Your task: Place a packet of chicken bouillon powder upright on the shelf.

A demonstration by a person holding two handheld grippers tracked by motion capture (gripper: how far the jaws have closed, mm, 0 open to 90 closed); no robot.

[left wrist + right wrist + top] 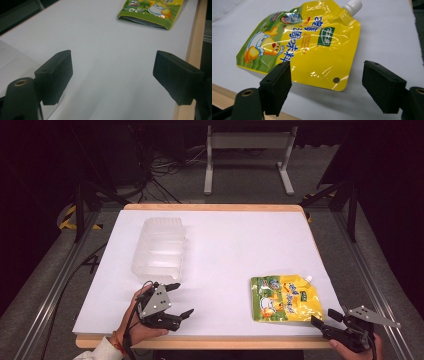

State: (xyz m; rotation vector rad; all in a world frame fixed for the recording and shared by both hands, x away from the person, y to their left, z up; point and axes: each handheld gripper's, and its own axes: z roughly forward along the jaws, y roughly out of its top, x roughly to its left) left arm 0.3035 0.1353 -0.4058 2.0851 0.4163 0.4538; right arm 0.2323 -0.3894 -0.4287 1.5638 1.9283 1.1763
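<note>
Left third of the high view: clear plastic container [159,250] sits on the white table [230,245], open and unobstructed, likely the receiving bin.

Just below it, lower left of frame, the left gripper [176,301] hovers near the front edge with jaws spread wide and nothing between them. It seems parked close to the container so it can steady or receive.

Lower right: the yellow-green spout pouch [283,298] lies flat, cap [308,279] toward the upper right.

Far lower right corner: the right gripper [323,318], jaws wide and empty, is aimed at the pouch's near edge. In the right gripper view the pouch [312,47] lies just beyond the open jaws, so a grab looks imminent.
</note>
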